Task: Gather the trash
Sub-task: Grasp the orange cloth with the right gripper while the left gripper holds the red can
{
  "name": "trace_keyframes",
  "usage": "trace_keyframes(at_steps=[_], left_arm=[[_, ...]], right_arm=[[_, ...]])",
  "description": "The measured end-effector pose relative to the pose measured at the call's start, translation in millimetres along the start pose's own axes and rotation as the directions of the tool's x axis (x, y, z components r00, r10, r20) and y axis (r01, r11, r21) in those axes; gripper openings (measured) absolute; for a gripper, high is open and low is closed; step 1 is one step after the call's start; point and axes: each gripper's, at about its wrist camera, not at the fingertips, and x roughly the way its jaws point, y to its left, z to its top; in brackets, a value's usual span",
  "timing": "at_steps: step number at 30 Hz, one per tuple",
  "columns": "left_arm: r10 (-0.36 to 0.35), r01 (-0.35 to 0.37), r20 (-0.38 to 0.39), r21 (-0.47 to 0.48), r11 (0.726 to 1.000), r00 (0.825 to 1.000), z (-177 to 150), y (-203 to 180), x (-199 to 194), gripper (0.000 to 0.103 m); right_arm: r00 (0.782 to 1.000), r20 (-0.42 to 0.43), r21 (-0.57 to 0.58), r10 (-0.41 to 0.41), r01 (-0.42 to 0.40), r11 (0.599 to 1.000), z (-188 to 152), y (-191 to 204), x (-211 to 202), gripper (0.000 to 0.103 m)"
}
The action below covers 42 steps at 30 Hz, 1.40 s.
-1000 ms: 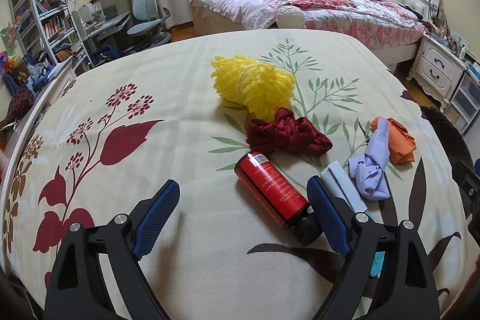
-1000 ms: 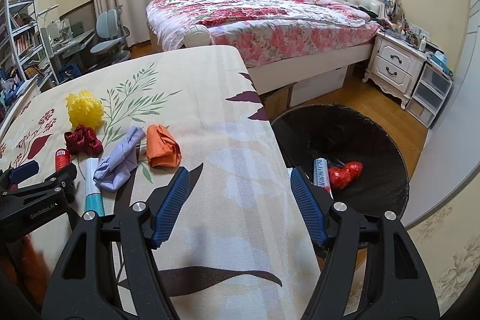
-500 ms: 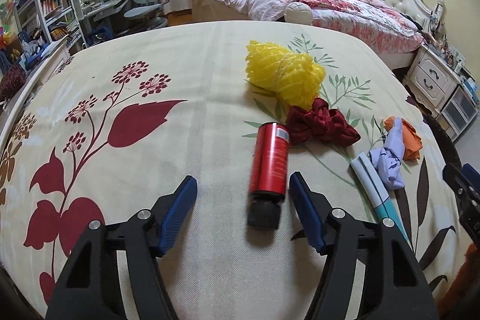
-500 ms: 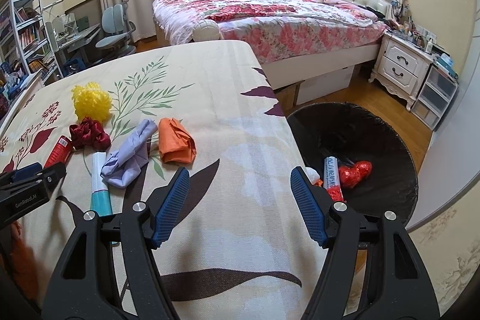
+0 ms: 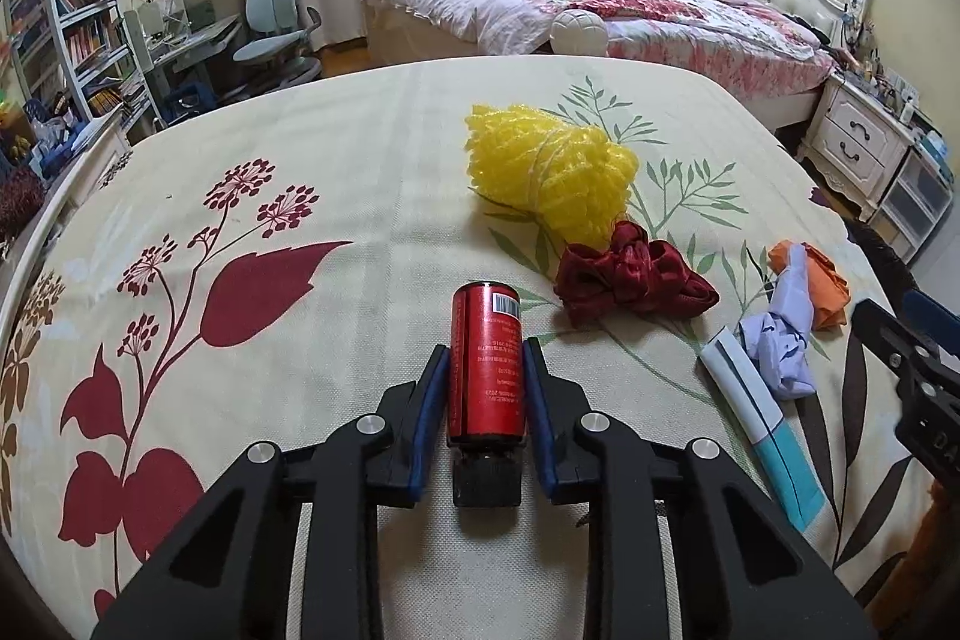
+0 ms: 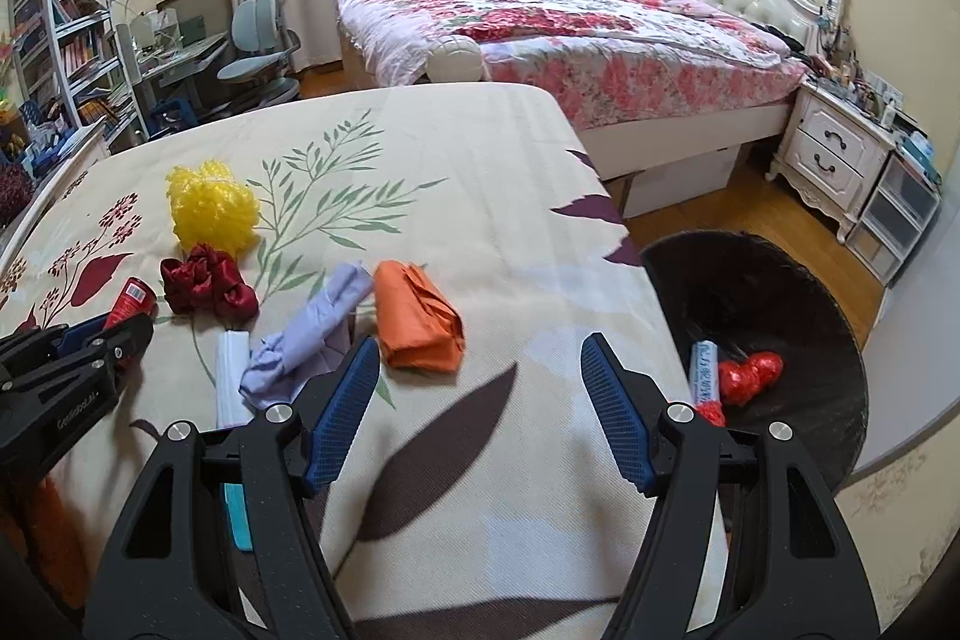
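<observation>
1. As the left gripper [image 5: 487,370] has just been closing, its blue pads [image 5: 429,412] are now seen pressed against both sides of the red tube [image 5: 487,364], which lies on the bedspread [image 5: 300,172] with its black cap toward the camera.
2. The right gripper [image 6: 480,400] is held apart and empty, near the orange wad [image 6: 417,319].
3. The step in hand is judged to be the pick-up of the tube.
4. A lift and a carry across to the black bin [image 6: 798,292] beside the bed are called for next; some trash is already seen inside it.
5. The yellow mesh [image 5: 549,172], red ribbon [image 5: 630,277] and lilac paper [image 5: 780,334] are left uncollected.
</observation>
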Motion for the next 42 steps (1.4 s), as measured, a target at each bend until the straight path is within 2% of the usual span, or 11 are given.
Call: trace_keyframes(at_steps=[6, 7, 10, 14, 25, 28, 34, 36, 37, 38, 42], left_arm=[[-0.01, 0.01, 0.002, -0.003, 1.0, 1.0, 1, 2, 0, 0.027], [-0.011, 0.011, 0.002, -0.004, 1.0, 1.0, 1, 2, 0, 0.027], [-0.01, 0.01, 0.003, -0.005, 1.0, 1.0, 1, 3, 1, 0.027], [-0.01, 0.01, 0.005, -0.006, 1.0, 1.0, 2, 4, 1, 0.027], [0.001, 0.0, 0.014, -0.014, 1.0, 1.0, 2, 5, -4, 0.027], [0.003, -0.002, 0.021, -0.015, 1.0, 1.0, 0, 3, -8, 0.027], [0.006, -0.005, 0.021, -0.011, 1.0, 1.0, -2, 0, -12, 0.027], [0.013, -0.012, 0.026, -0.011, 1.0, 1.0, -2, 0, -13, 0.027], [0.017, -0.017, 0.03, -0.012, 1.0, 0.999, -2, 1, -13, 0.027], [0.019, -0.019, 0.033, -0.012, 1.0, 0.999, -2, 1, -14, 0.027], [0.023, -0.022, 0.035, -0.021, 1.0, 0.999, -1, 7, -13, 0.027]], right_arm=[[1.0, -0.016, -0.021, 0.013, -0.013, 1.0, 12, 9, 12, 0.064], [1.0, -0.02, -0.023, 0.016, -0.017, 1.0, 13, 10, 14, 0.058], [0.999, -0.033, -0.029, 0.026, -0.026, 0.999, 17, 13, 18, 0.055], [0.998, -0.058, -0.036, 0.039, -0.042, 0.998, 16, 16, 23, 0.034], [0.998, -0.043, -0.017, 0.054, -0.055, 0.998, 11, 12, 13, 0.023], [0.998, -0.036, -0.006, 0.055, -0.055, 0.998, 11, 7, 8, 0.011], [0.995, -0.05, 0.03, 0.084, -0.082, 0.996, 7, -4, 8, 0.012], [0.994, -0.051, 0.05, 0.094, -0.091, 0.995, 7, -9, 8, 0.019], [0.995, -0.048, 0.055, 0.093, -0.09, 0.994, 7, -10, 8, 0.03], [0.995, -0.044, 0.058, 0.092, -0.089, 0.994, 8, -11, 8, 0.037], [0.995, -0.041, 0.048, 0.093, -0.091, 0.995, 14, -7, 9, 0.038]])
